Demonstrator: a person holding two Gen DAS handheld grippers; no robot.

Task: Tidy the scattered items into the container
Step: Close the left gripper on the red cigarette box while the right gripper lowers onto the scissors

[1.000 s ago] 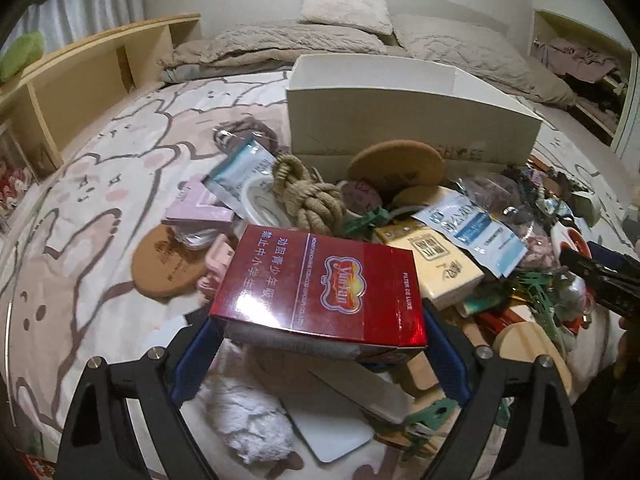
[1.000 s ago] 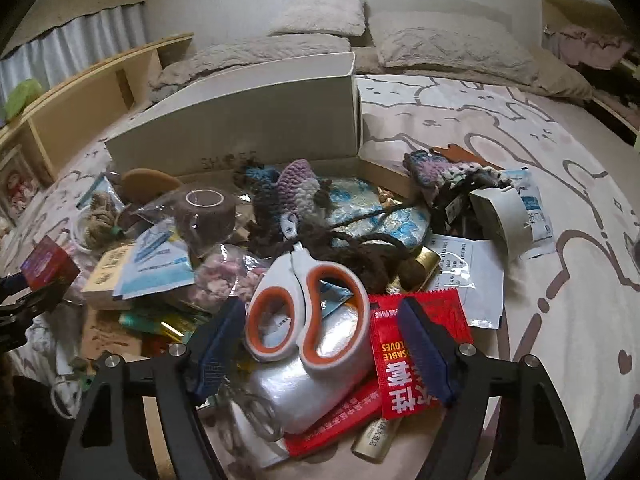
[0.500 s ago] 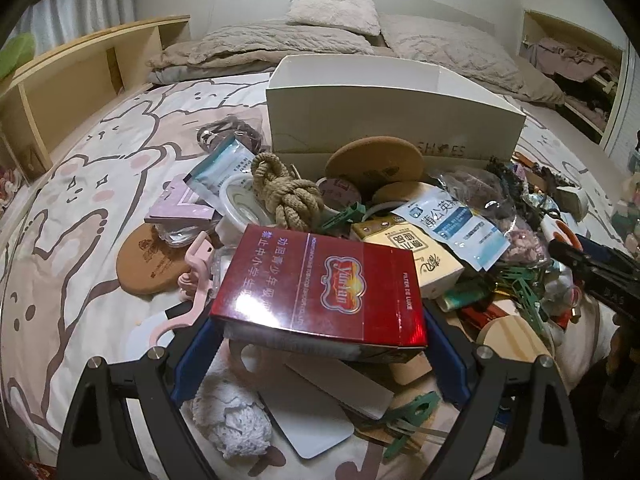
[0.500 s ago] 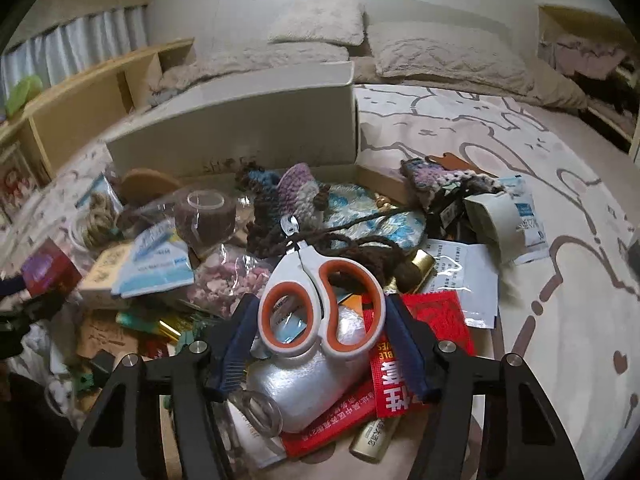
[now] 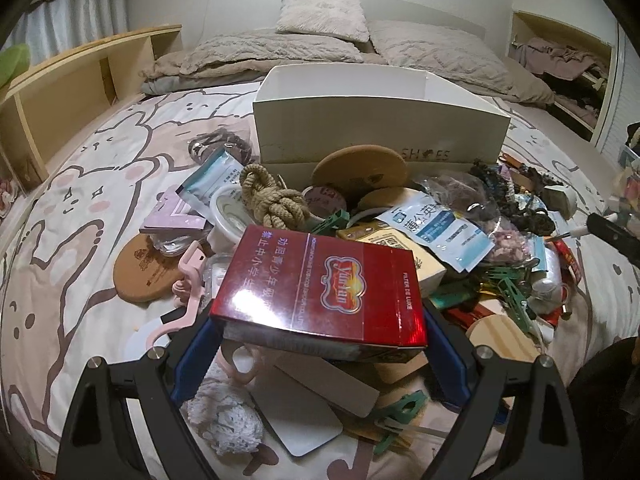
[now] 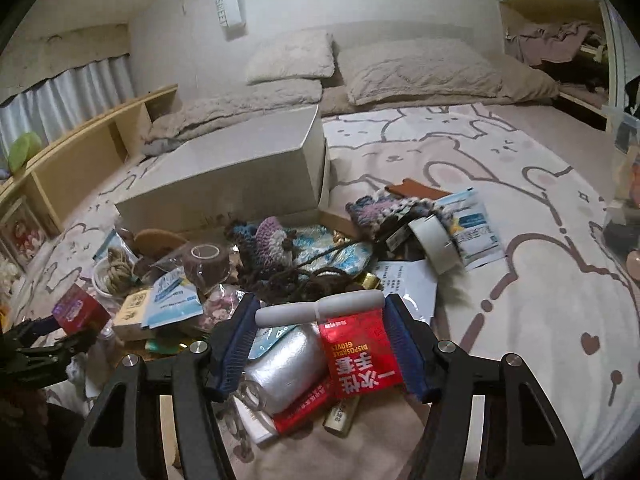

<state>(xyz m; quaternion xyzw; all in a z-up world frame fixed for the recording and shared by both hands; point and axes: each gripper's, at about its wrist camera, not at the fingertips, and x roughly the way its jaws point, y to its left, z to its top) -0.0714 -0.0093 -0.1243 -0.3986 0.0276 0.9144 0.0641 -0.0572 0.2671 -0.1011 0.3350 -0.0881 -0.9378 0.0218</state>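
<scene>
A: Red carton (image 5: 320, 292), one: clamped crosswise between the blue pads of the left gripper (image 5: 320, 332), raised over the pile.

B: Right gripper (image 6: 320, 336)?

A: Pinching the scissors (image 6: 320, 309) by their white handles, seen edge-on and spanning the gap pad to pad. Jaws partly spread, set to the handles' width.

B: Container?

A: White box (image 5: 380, 128), open top, "SHOES" printed on its near wall. Stands on the bed (image 5: 80, 184) just behind the clutter. From these views I cannot tell what is inside.

B: Loose items, left view?

A: Rope knot (image 5: 276, 200), cork disc (image 5: 360, 166) leaning on the box, second cork coaster (image 5: 140, 272) flat on the bedspread, blue-white sachet (image 5: 440, 228), pink hook (image 5: 188, 280), green pegs (image 5: 512, 296).

B: Right view?

A: Red glove packet (image 6: 360, 356) and silver foil roll (image 6: 284, 368) below the scissors; crochet pieces (image 6: 272, 236), tape roll (image 6: 208, 260), white tape roll (image 6: 434, 244) farther out. All on the bed, near the box.
</scene>
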